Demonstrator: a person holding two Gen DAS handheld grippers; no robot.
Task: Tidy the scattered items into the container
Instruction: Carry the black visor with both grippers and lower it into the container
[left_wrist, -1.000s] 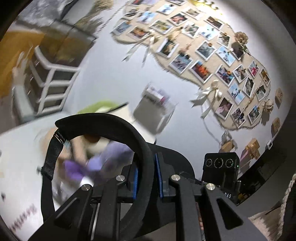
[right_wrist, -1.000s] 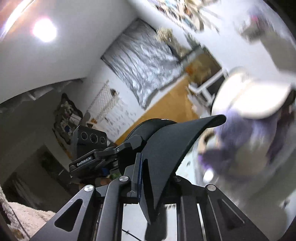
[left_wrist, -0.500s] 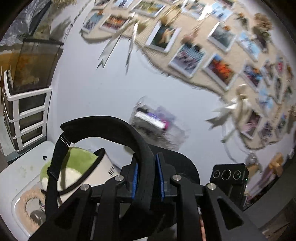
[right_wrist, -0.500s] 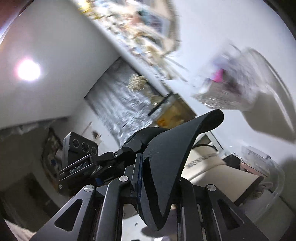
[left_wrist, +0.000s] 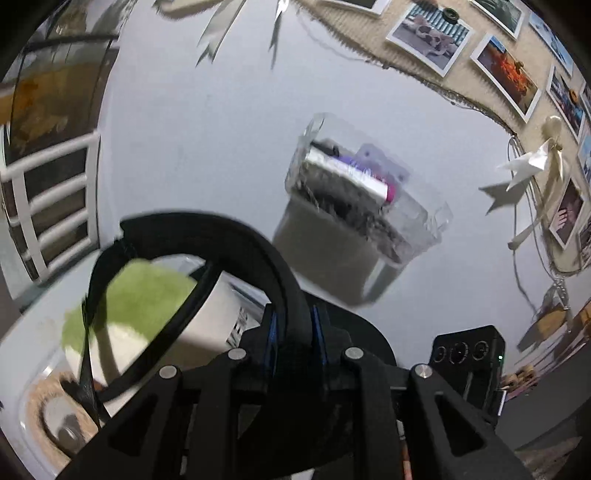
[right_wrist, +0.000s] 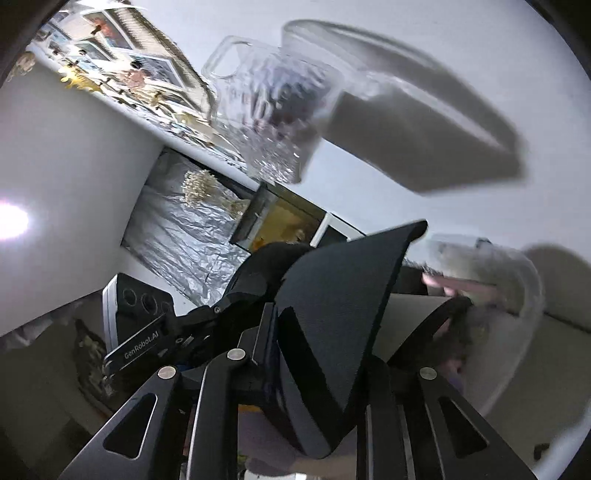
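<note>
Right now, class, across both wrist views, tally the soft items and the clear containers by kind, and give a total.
Black cap: 1
Green-and-white soft item: 1
Clear wall box: 1
Clear tub: 1
Total: 4

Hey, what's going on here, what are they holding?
Both grippers are pinching one black cap together: the left gripper has its jaws shut on the back band, the right gripper on the brim. It hangs above the clear container, which already holds a green-and-white cap.
</note>
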